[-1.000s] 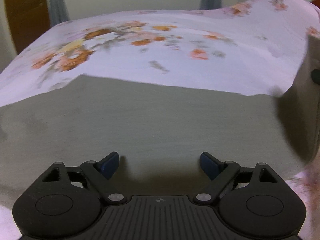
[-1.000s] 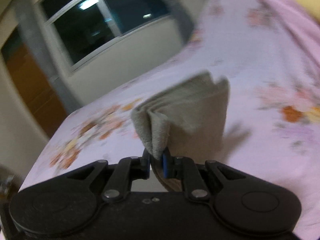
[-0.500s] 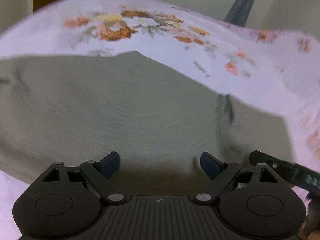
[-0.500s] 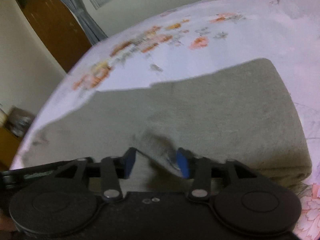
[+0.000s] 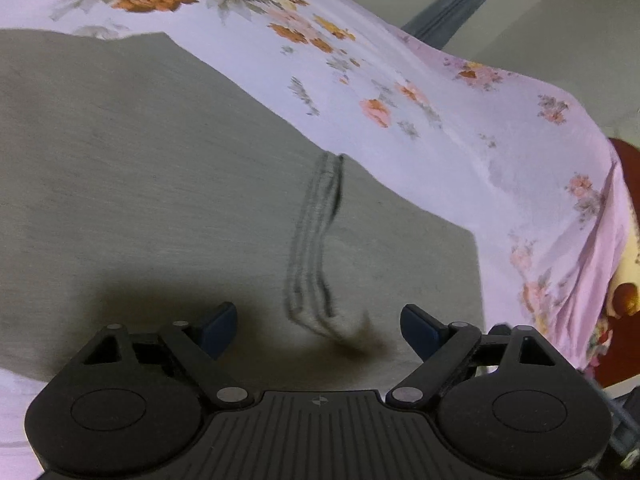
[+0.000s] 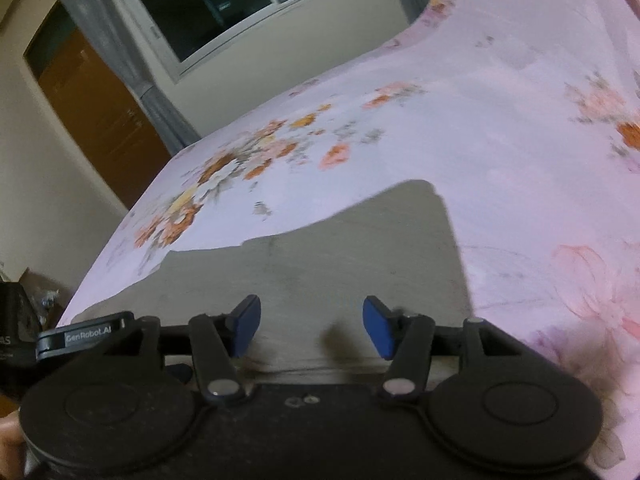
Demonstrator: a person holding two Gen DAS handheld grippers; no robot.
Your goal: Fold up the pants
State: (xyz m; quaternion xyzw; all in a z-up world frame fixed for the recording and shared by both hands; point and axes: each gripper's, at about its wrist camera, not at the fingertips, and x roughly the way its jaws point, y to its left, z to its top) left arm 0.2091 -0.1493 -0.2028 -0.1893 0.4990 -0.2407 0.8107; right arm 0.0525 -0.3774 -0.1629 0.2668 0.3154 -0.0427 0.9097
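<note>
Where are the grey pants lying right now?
The grey pants lie flat on the floral bedsheet, filling the lower left of the left wrist view, directly under both grippers' open jaws; the right wrist view shows them at bottom centre.

1. Right wrist view: a white label reading "GenRobot.AI" stands on the black device (image 6: 82,338) at the lower left edge, just beside the near gripper body.
2. Same view, far left edge: white letters "AS" show on a black housing (image 6: 8,320); the rest of the word is cut off by the frame. A line of smaller print beneath it is too small to read.
3. Left wrist view: no legible text. The gripper body (image 5: 319,420) bears only a small round crosshair mark at its top centre.
</note>
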